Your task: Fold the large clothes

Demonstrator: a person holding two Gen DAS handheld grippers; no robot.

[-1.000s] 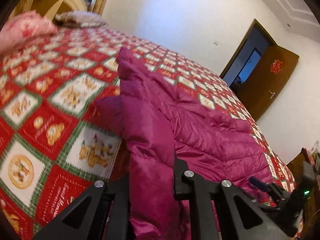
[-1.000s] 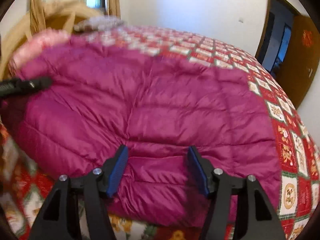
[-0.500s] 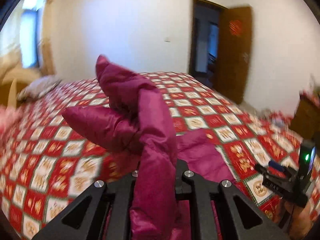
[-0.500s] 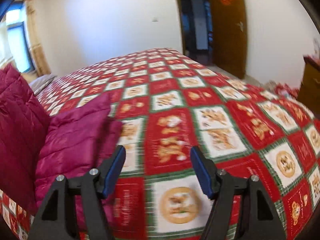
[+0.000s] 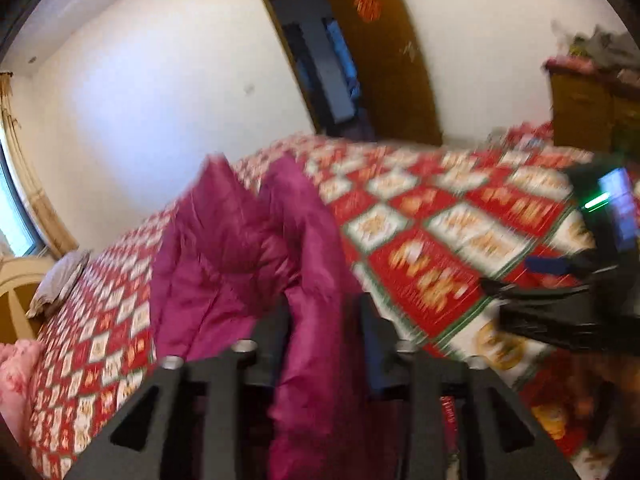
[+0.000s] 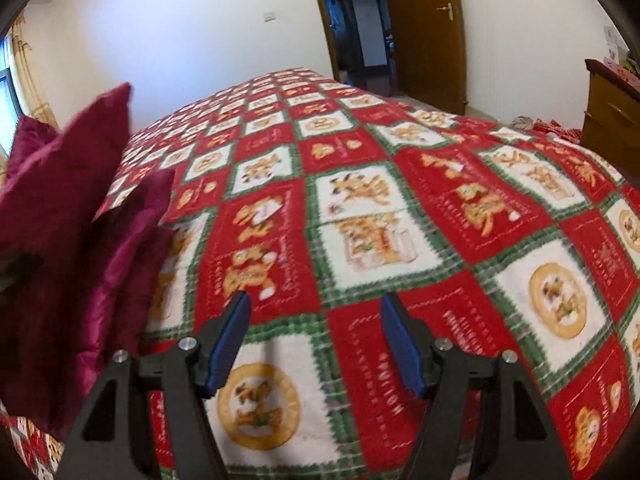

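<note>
A magenta puffer jacket (image 5: 224, 248) lies bunched on the red, white and green patchwork bedspread (image 5: 440, 240). One fold of it rises up between the fingers of my left gripper (image 5: 322, 320). Those jaws are opening, with a gap showing beside the right finger, so the fabric hangs between them unpinched. The view is blurred by motion. In the right wrist view the jacket (image 6: 60, 220) is heaped at the left edge. My right gripper (image 6: 316, 336) stands open over bare bedspread (image 6: 360, 200), to the right of the jacket, with nothing between its blue pads.
An open brown door (image 6: 424, 32) and a dark doorway lie beyond the bed's far end. A wooden cabinet (image 6: 612, 120) stands at the right. A grey pillow (image 5: 60, 280) and pink bedding (image 5: 16, 372) sit at the head end near a curtained window.
My left gripper's jaws have spread off the jacket fold that they pinched, and the hand has swung and rolled. My right gripper has moved off the jacket to bare quilt on its right.
</note>
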